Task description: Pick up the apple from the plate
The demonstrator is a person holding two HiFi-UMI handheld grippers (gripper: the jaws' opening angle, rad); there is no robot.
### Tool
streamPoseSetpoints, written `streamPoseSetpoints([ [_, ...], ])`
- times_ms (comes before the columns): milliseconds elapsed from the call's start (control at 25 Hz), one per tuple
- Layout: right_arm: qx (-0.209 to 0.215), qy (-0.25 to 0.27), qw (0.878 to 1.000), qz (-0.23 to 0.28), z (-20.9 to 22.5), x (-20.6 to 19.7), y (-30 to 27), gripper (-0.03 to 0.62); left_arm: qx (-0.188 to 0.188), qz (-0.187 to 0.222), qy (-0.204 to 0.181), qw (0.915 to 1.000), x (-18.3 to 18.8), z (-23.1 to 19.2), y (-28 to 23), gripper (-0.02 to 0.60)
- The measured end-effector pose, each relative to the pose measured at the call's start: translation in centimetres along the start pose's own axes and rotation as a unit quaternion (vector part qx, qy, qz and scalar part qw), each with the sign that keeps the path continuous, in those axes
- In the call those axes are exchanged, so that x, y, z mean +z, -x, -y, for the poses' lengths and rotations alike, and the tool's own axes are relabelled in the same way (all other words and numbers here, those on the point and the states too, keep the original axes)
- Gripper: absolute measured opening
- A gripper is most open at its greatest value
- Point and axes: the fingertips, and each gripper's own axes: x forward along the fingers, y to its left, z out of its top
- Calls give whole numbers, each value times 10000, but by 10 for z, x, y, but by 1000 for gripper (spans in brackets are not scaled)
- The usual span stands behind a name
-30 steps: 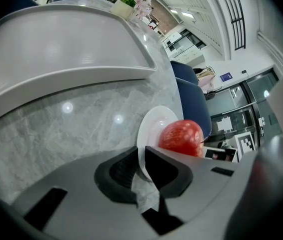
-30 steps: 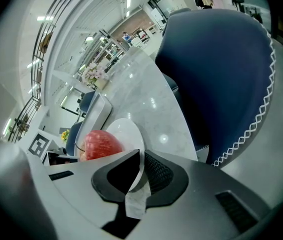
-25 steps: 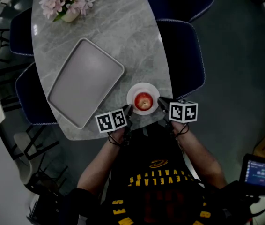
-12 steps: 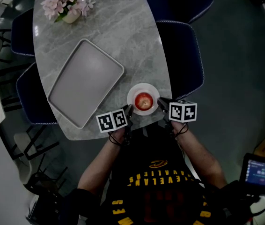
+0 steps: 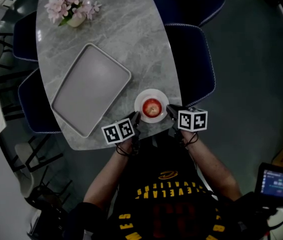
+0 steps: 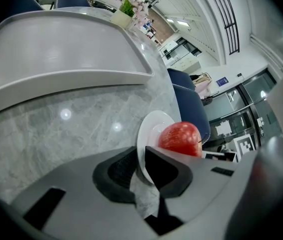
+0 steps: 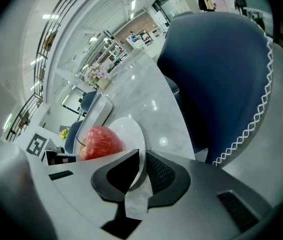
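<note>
A red apple [image 5: 152,107] sits on a small white plate [image 5: 140,98] near the front edge of the grey marble table [image 5: 131,29]. My left gripper [image 5: 137,118] is at the plate's left side and my right gripper [image 5: 170,110] at its right side. In the left gripper view the plate's rim [image 6: 149,134] runs between the jaws of the left gripper [image 6: 140,166], which is shut on it, with the apple [image 6: 180,138] just beyond. In the right gripper view the right gripper [image 7: 140,171] is likewise shut on the rim [image 7: 129,131], with the apple [image 7: 99,141] to its left.
A large grey tray [image 5: 90,89] lies left of the plate. A vase of pink flowers [image 5: 73,6] stands at the table's far end. Dark blue chairs [image 5: 191,59] stand along the table's right side, others on the left.
</note>
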Motion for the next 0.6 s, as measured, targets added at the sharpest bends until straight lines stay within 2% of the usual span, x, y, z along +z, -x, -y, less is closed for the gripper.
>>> streamPoseSetpoints([
  [400, -261, 247, 9986, 394, 7, 16, 12, 40, 99, 403, 93, 9991, 12, -8, 15, 44],
  [480, -125, 358, 9976, 584, 2, 23, 17, 40, 152, 534, 76, 9984, 15, -8, 22, 44],
  [600, 380, 624, 9927, 960, -20, 37, 26, 40, 139, 762, -77, 9970, 21, -2, 31, 44],
])
